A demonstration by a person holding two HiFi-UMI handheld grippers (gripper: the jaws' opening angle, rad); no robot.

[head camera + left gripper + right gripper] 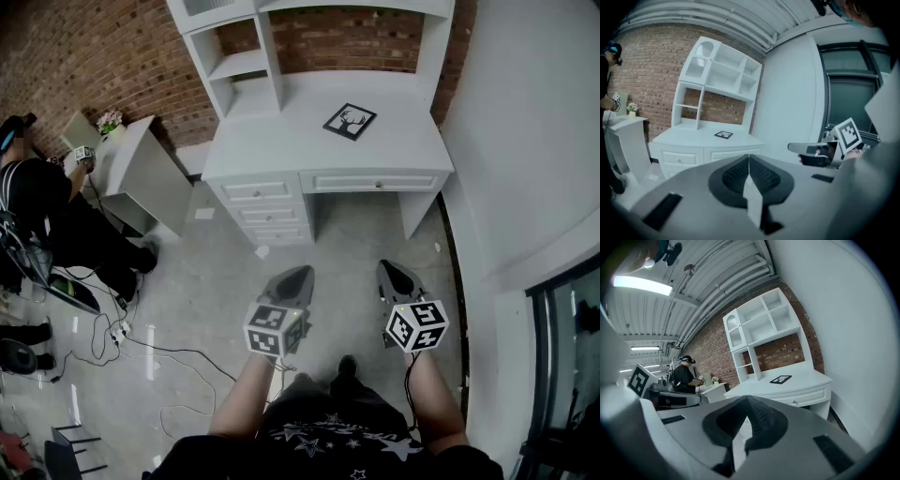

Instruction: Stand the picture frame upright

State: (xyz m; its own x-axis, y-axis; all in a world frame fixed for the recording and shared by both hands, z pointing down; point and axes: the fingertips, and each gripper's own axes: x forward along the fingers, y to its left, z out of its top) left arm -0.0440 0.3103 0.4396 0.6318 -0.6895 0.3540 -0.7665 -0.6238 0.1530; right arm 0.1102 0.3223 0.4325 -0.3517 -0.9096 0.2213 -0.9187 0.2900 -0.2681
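A black picture frame (350, 121) with a deer print lies flat on the white desk (281, 141), toward its right half. The same picture frame (723, 135) shows small in the left gripper view, and the frame (780, 379) lies flat in the right gripper view too. My left gripper (302, 273) and right gripper (386, 270) hover over the floor, well short of the desk. Both are shut with nothing between their jaws. The left gripper (748, 159) and the right gripper (748, 399) point toward the desk.
The desk carries a white hutch (246, 56) with open shelves against a brick wall. A small white cabinet (141, 173) with a flower pot stands left, where another person (42, 202) works. Cables (141, 347) lie on the floor. A white wall (525, 141) runs along the right.
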